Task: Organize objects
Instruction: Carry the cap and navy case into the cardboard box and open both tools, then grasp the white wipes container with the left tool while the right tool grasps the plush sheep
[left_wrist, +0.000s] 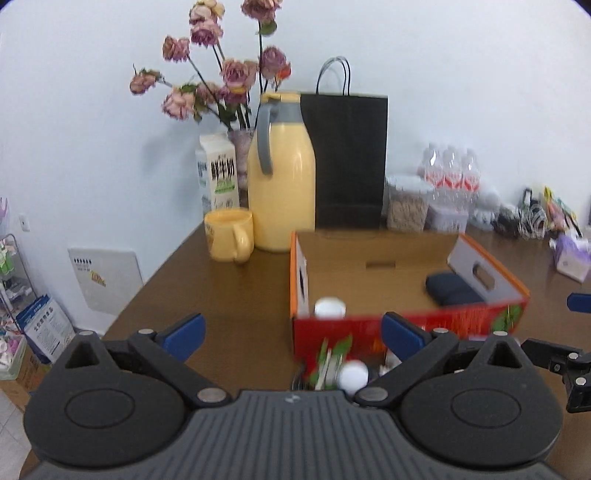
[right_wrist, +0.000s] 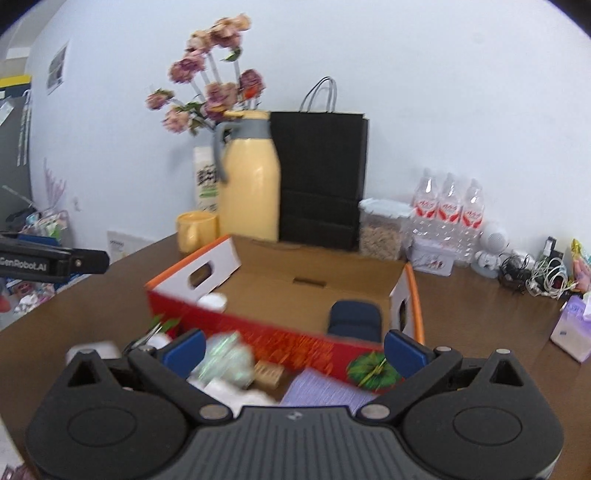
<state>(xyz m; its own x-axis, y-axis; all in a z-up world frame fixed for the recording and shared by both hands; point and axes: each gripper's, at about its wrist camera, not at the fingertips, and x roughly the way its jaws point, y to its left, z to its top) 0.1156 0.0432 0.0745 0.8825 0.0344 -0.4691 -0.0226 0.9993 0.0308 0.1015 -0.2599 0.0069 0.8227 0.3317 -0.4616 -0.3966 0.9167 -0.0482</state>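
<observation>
An open red and orange cardboard box (left_wrist: 373, 325) stands on the brown table. Inside it lie a white-capped jar (left_wrist: 330, 307) and a dark blue pouch (left_wrist: 452, 288). My left gripper (left_wrist: 291, 332) is open and empty, in front of the box's near wall. A white round object (left_wrist: 354, 376) and green-printed packets (left_wrist: 328, 360) lie below it. In the right wrist view the box (right_wrist: 258, 332) is ahead; my right gripper (right_wrist: 293, 345) is open and empty above a pale wrapped item (right_wrist: 227, 360), a small brown block (right_wrist: 269, 373) and a purple booklet (right_wrist: 325, 389).
A yellow thermos jug (left_wrist: 281, 184), yellow mug (left_wrist: 229, 233), milk carton (left_wrist: 218, 173), vase of dried roses (left_wrist: 221, 88) and black paper bag (left_wrist: 349, 158) stand behind the box. A cereal container (left_wrist: 408, 205), water bottles (left_wrist: 452, 173), cables (right_wrist: 535, 273) and a tissue pack (right_wrist: 572, 328) line the right.
</observation>
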